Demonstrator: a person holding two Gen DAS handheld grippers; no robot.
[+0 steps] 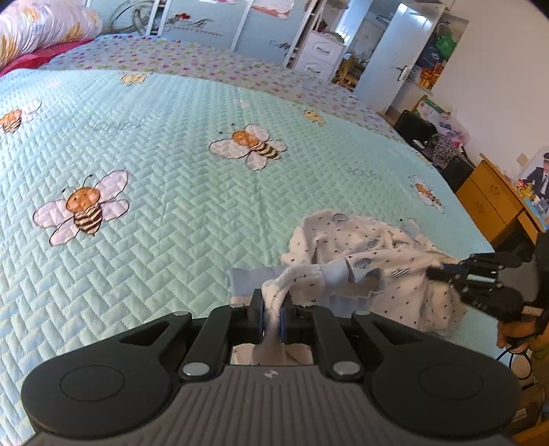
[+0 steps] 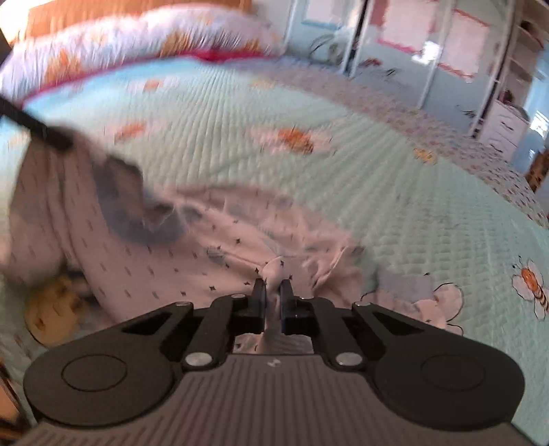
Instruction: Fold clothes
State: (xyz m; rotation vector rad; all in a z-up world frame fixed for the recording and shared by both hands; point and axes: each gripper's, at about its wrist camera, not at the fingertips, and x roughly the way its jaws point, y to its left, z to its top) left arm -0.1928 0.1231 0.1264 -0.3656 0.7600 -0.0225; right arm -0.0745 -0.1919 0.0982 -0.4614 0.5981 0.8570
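Garment [image 1: 370,247]: crumpled in a heap on the bed [image 1: 171,154], near its edge.
Left gripper [image 1: 272,315]: clamped on a twisted bunch of the garment.
Right gripper [image 2: 272,295]: closed on a fold of the garment.
Risk: bunched, thin grips may slip or drag several layers, leaving it twisted.
Unclear: right wrist view blurred; sleeves, hem unidentifiable.

pale blue wardrobe door [image 1: 202,27] with dark script lettering, capitals beneath read roughly "SWEET STUDDING", exact spelling unsure, second door [image 1: 274,34] with partly cut-off script starting "A", unreadable, nothing legible in blurred right wrist view
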